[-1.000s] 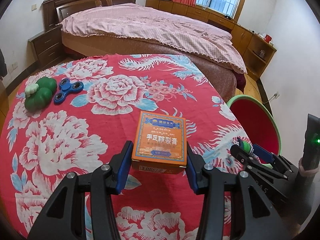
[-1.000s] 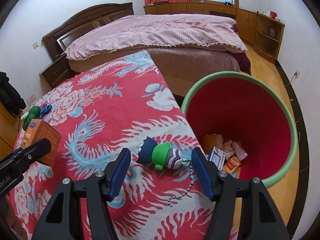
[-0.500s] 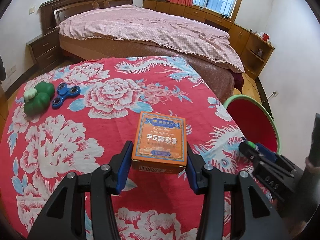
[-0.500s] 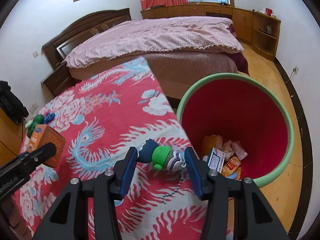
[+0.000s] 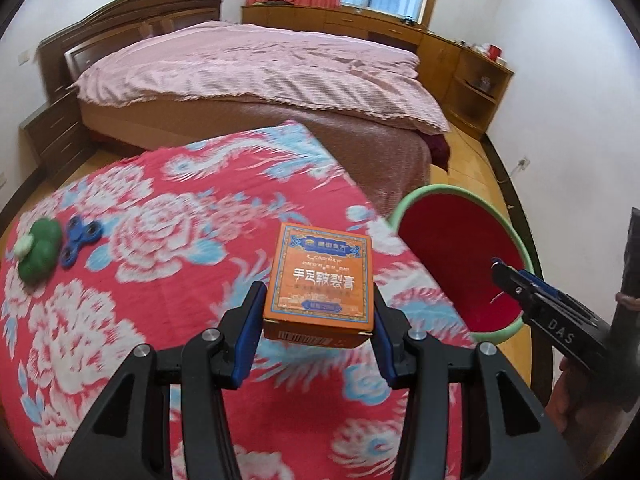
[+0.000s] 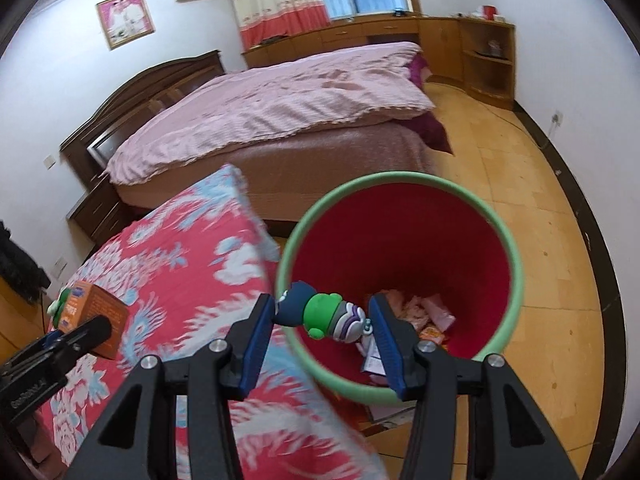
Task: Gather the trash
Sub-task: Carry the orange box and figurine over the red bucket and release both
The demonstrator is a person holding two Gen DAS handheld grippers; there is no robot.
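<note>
Left gripper [image 5: 316,330]: closed on orange box [image 5: 320,282], both blue pads pressed flat to its long sides. Box lifted clear of the tabletop [image 5: 168,304], near its right edge; face up, blue border, dark lettering, barcode strip on the near end.

Right gripper [image 6: 322,334]: clamped on small figure toy [image 6: 320,314], pads at its two ends. Toy lying sideways between pads: navy cap, green middle, grey-purple striped base, small bead chain at base end. Held over near-left rim of trash bin [image 6: 516,264], partly above its opening.

Bin: red inside, pale green rim, on the floor off the right edge of the tabletop; crumpled paper and small packets [image 6: 424,316] at bottom.

Far left corner area of tabletop: green plush [image 5: 38,248] touching blue fidget spinner [image 5: 80,238].

Beyond: bed [image 5: 256,76] with pink cover.
</note>
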